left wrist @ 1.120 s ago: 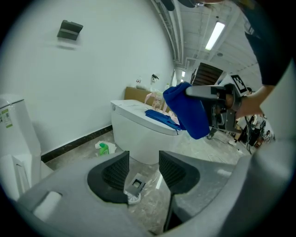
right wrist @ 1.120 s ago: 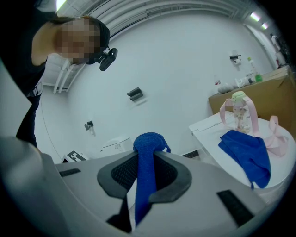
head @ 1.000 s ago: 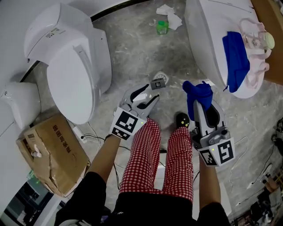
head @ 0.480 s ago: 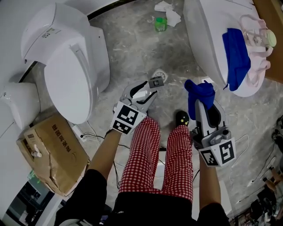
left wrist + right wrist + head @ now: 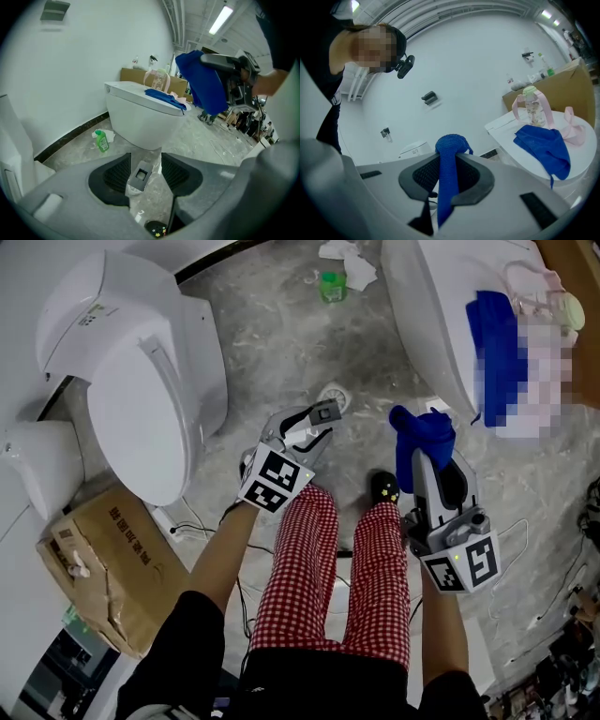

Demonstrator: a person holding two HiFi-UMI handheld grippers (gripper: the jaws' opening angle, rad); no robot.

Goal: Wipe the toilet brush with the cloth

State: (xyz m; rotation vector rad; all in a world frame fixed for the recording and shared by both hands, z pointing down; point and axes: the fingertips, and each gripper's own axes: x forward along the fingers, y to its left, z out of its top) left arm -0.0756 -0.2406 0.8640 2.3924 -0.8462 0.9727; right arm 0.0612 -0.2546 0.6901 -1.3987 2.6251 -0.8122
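1. Grey marbled floor [image 5: 281, 343], with a green bottle [image 5: 329, 285] standing on it.
2. Two white toilets, left [image 5: 131, 381] and right [image 5: 431, 315]; a cardboard box [image 5: 103, 563] beside the left one.
3. White wall [image 5: 70, 70], dark skirting [image 5: 70, 133], lit ceiling strip light [image 5: 220, 19].

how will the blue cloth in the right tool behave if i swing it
Probably floppy: the blue cloth bunches above the right tool and its tail hangs limp. Likely light, since a narrow pinch holds it. It may slip if tugged, as only a thin fold sits between the jaws.

Grey marble floor [image 5: 281, 338], green bottle [image 5: 329, 285], cardboard box [image 5: 103, 563]
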